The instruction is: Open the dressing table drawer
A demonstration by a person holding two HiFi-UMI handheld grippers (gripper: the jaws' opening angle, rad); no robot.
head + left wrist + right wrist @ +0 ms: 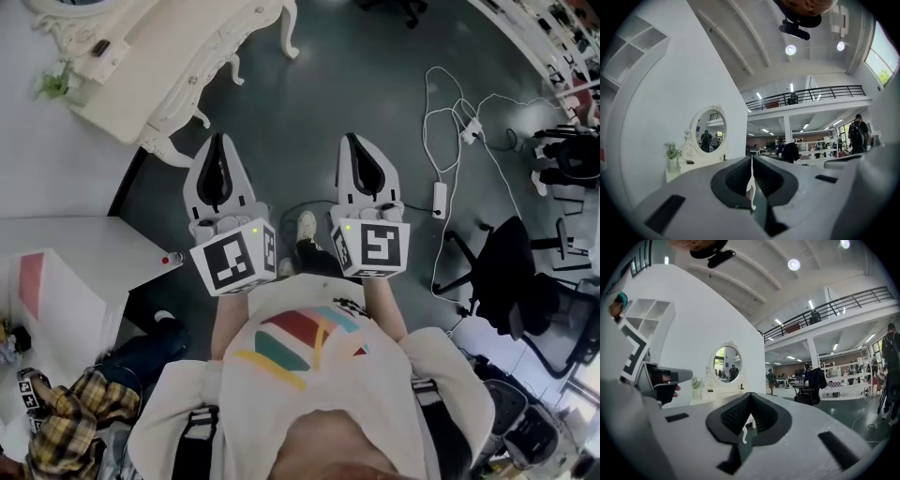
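The cream-white dressing table (164, 56) stands at the upper left in the head view, with curved legs and small knobs on its front face (193, 81); its drawers look closed. Both grippers are held level over the dark floor, short of the table and touching nothing. My left gripper (217, 141) is shut and empty, its tip nearest a table leg. My right gripper (353, 139) hangs beside it, also shut and empty. The left gripper view has the table's round mirror (708, 135) far off beyond the closed jaws of the left gripper (751, 157). The right gripper (750, 394) faces that mirror (726, 363) too.
White cables and a power strip (441, 199) lie on the floor at the right. A black office chair (506, 274) stands further right. A white cabinet (66, 272) sits at the left by the wall. A small plant (52, 84) stands on the table's end.
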